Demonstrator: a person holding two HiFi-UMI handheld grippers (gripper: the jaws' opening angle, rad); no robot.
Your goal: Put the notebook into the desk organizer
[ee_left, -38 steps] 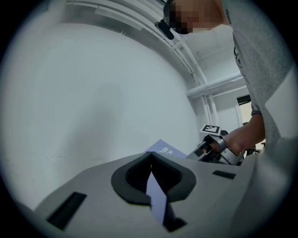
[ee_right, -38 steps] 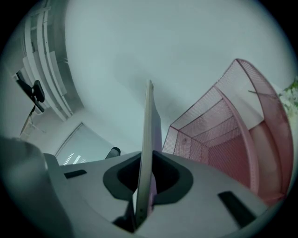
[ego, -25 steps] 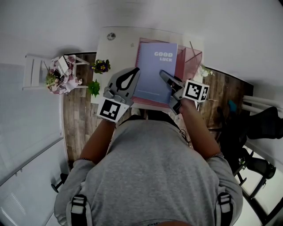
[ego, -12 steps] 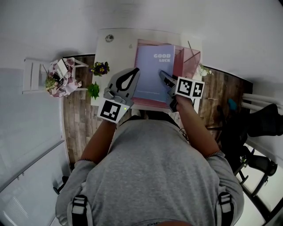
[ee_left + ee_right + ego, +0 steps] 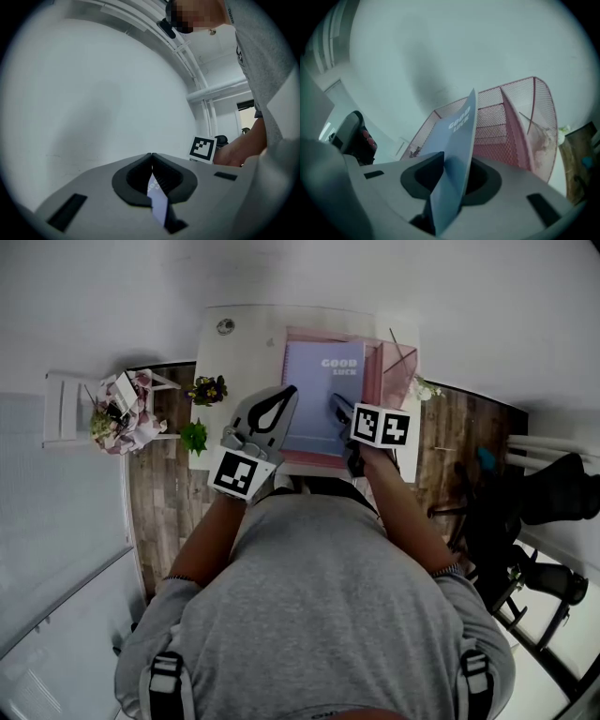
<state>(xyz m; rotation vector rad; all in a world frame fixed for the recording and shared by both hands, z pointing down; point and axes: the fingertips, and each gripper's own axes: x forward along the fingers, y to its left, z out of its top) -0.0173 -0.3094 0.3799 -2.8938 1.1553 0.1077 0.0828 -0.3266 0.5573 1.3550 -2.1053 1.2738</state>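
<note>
A pale blue notebook printed "GOOD LUCK" stands inside the pink mesh desk organizer on the white table. My left gripper is at the notebook's left edge. In the left gripper view its jaws are shut on a thin sliver of the notebook. My right gripper is at the notebook's right edge. In the right gripper view the notebook runs between its jaws, which are opening, and the organizer rises behind.
Two small potted plants sit at the table's left edge, and a round object lies at its far left corner. A white stand with flowers is on the wood floor at the left. Dark chair legs are at the right.
The notebook has sunk lower into the pink organizer. My right gripper has moved left and closer to the notebook's middle. The left gripper has stayed at the left edge.
</note>
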